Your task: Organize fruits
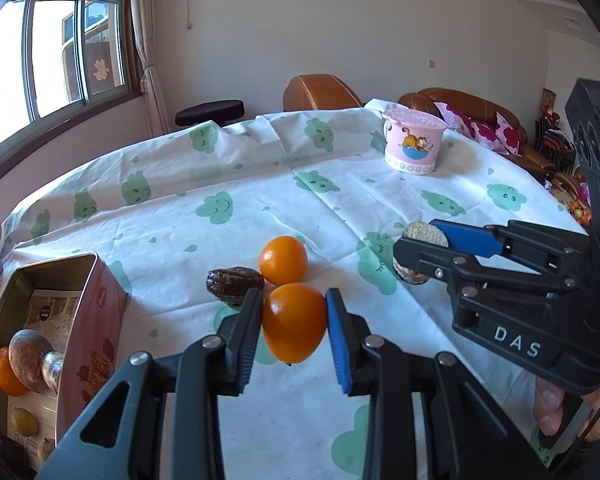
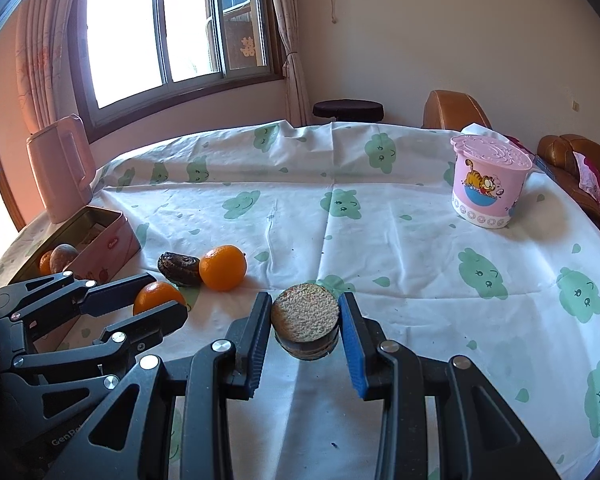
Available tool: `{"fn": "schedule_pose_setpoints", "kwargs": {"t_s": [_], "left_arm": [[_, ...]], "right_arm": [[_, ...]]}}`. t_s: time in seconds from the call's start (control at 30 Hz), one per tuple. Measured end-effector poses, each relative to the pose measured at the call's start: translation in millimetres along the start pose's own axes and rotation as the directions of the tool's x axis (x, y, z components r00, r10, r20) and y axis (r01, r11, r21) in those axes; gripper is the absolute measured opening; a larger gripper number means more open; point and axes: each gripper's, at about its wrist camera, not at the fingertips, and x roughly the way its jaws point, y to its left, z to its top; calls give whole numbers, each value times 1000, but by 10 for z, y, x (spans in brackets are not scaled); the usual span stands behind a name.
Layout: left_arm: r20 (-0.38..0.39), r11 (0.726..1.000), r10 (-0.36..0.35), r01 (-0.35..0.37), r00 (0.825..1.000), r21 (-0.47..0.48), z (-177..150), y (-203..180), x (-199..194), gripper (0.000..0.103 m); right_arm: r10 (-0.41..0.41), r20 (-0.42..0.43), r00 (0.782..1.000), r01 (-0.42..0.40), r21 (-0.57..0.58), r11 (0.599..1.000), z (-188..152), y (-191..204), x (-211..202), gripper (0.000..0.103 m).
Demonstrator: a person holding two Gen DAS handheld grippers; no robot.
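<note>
Orange (image 1: 294,322) pinched between the blue pads of the left hand-held gripper (image 1: 293,330), jaws drawn in tight on both sides, fruit sitting just above the counter (image 1: 220,248) with its cloud-print cloth. Second orange (image 1: 283,260) lying right behind it, touching a dark wrinkled fruit (image 1: 234,283) on its left. Further left, an open pink tin (image 1: 100,320) already holding a small orange, a round brownish fruit, a silvery piece and a yellow one. To the right, a round piece with a pale grainy cut top and dark sides (image 2: 305,326) clamped in the right hand-held gripper (image 2: 306,330), jaws closed on its sides, held low over the cloth. Both tools angled downward toward the cloth, set side by side, the right one reaching in from the right edge of the left view, with fingers of a hand (image 1: 548,404) visible under its handle. Far back on the right, a lidded pink cartoon tub (image 1: 414,142); at the left edge, a pink jug (image 2: 60,168) behind the tin.
</note>
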Motion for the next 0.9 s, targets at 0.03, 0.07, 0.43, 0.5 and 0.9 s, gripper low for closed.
{"fn": "schedule_pose_setpoints", "kwargs": {"t_s": [0.03,0.07,0.43,0.5,0.9], "left_arm": [[5,1000,1,-1,1000,-4,-1,8,-12,34],[9,1000,2,-2,1000,-7,-2,14,-19,34],[60,999,31,-29,998,-34,-11,58,-118,34],[70,999,36,-33,997,-39,-11,67,-137,34],[109,997,57,-52,992,-53,-20,78,-220,34]], "right_arm": [[0,5,1000,0,-1,1000,0,2,-10,36],[1,10,1000,-1,-3,1000,0,4,-21,36],[6,63,998,-5,-21,1000,-14,32,-119,36],[6,70,998,-5,-22,1000,-15,33,-133,36],[10,123,992,-6,-34,999,-37,49,-238,36]]}}
